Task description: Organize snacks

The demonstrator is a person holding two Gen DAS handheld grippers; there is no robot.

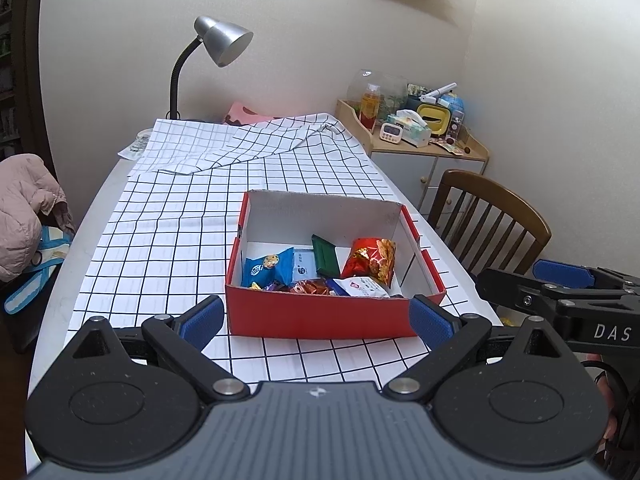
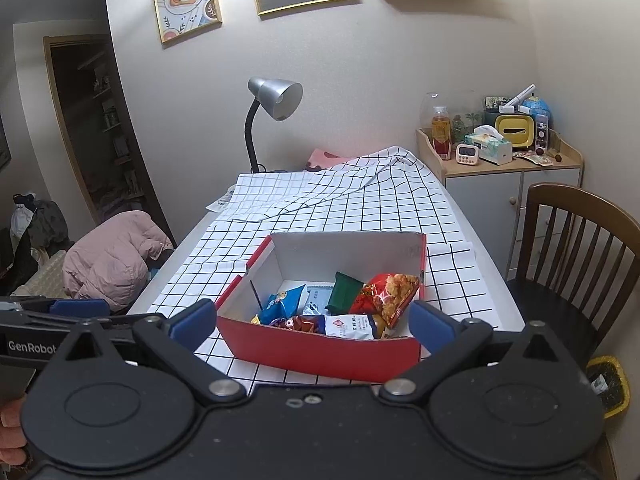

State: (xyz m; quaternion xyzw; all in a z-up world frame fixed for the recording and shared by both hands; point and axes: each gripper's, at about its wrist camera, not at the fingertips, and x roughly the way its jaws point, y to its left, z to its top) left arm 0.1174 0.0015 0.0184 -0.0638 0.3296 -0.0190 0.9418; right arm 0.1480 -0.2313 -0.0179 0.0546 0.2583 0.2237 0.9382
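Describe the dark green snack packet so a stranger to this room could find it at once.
Start at the table under the black-and-white grid cloth and find the open red box with white inner walls. Inside it, among the wrapped snacks, the dark green packet leans near the back, between a blue cookie packet and a red crinkly bag. It is the only plain green, flat rectangular wrapper there.

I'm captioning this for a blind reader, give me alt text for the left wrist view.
An open left hand-held gripper faces a red box of wrapped snacks on a black-and-white grid tablecloth. A silver desk lamp stands behind; a wooden chair sits right.
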